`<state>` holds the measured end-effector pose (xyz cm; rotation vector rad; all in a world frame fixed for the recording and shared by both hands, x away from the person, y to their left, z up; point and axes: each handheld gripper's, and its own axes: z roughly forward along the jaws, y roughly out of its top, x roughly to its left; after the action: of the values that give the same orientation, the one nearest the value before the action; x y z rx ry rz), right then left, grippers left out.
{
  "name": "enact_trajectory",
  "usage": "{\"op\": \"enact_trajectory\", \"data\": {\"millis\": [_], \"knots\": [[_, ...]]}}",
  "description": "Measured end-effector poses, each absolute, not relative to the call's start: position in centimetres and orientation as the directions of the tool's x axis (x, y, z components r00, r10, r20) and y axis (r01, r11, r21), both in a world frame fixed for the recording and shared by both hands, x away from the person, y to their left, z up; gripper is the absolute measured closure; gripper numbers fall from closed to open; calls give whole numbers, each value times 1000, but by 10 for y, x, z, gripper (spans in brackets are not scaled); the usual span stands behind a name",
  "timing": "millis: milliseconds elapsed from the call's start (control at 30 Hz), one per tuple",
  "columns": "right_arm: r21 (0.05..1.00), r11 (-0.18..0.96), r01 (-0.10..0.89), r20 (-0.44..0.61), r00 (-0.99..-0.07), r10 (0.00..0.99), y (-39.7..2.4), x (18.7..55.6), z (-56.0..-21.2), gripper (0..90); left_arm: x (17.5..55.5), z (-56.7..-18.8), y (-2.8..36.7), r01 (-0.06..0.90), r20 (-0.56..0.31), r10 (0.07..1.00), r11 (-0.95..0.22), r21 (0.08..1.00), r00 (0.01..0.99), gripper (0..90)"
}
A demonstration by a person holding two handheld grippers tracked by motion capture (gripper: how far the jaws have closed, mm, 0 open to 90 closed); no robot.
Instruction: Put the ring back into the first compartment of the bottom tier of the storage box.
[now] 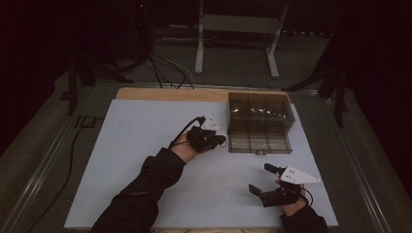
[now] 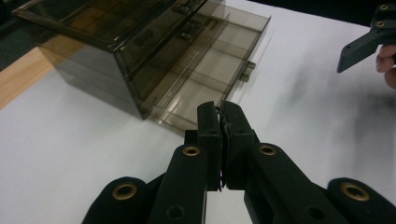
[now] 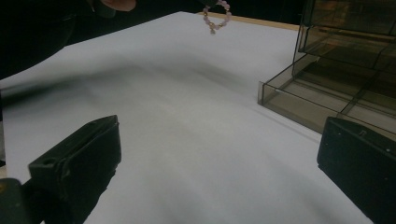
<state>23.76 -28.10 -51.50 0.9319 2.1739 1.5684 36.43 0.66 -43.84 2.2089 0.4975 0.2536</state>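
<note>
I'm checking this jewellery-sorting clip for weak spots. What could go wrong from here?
1. The pink bead bracelet dangles from the left gripper, pinched between shut jaws; a swing might snag it on the smoky transparent plastic drawer box.
2. Its pulled-out bottom drawer has dividers; the bracelet could land straddling one.
3. The open right gripper rests apart from the box, which may slide.

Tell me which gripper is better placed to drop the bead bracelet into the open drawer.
Left. The left gripper is shut on the bead bracelet, which hangs from it, right beside the open drawer. The right gripper is open, holds nothing, and sits nearer the person.
</note>
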Motion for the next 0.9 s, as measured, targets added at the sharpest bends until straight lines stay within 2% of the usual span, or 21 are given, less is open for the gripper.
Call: {"op": "enact_trajectory", "data": {"millis": [367, 900], "knots": [[927, 184, 328, 134, -745, 654, -281, 237, -515, 0, 372, -445, -16, 247, 18, 403, -594, 765, 915, 897], [927, 188, 325, 129, -746, 654, -282, 237, -514, 0, 390, -455, -43, 264, -3, 412, -578, 772, 911, 897]]}}
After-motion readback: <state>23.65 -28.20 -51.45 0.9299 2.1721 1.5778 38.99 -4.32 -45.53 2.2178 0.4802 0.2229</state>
